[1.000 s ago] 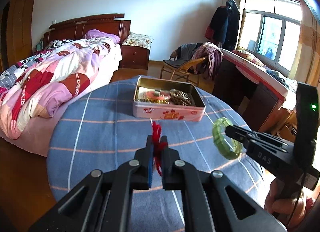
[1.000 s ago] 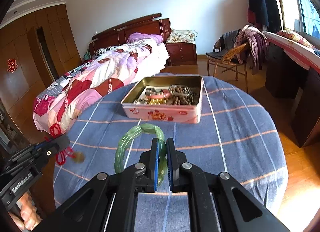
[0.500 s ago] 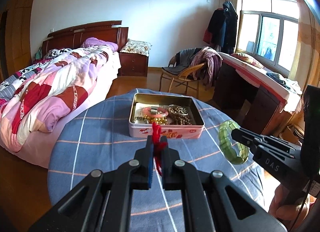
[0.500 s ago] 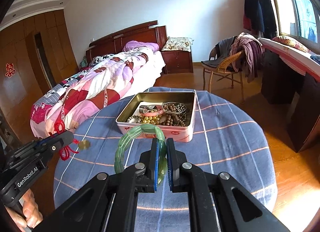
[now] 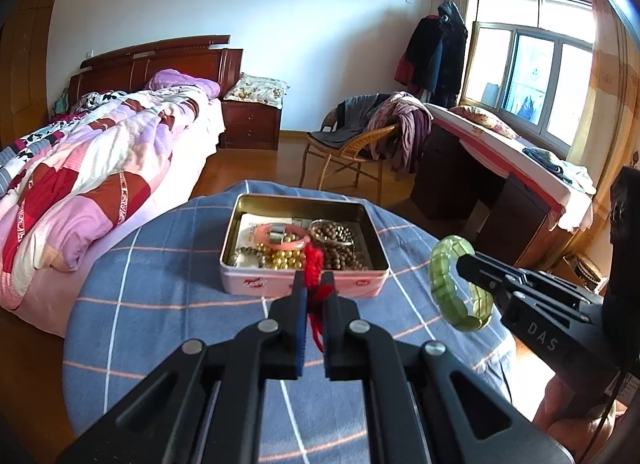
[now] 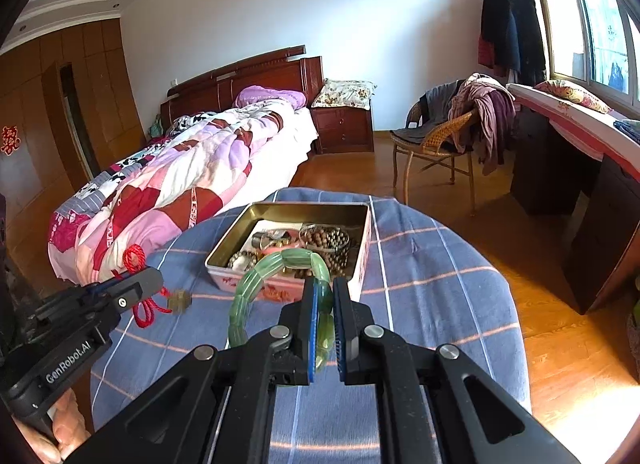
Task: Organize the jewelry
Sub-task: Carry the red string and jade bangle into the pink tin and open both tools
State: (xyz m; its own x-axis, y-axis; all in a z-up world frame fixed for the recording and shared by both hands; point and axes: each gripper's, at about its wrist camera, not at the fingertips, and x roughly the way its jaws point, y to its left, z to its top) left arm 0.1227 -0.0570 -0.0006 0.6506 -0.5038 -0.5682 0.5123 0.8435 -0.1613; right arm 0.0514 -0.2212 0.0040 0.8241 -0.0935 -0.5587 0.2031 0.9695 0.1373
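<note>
An open pink tin box with a gold lining sits on a round table with a blue checked cloth. It holds several bead bracelets and a pink bangle. My left gripper is shut on a red cord pendant, held above the table in front of the tin; a small brass charm hangs from it. My right gripper is shut on a green jade bracelet, held above the table right of the tin.
A bed with a pink patchwork quilt stands left of the table. A wicker chair with clothes and a dark desk by the window stand beyond and to the right. The floor is wood.
Both grippers have risen with their jewelry, so the tin and table now sit lower and farther in view. Both grips are unchanged.
</note>
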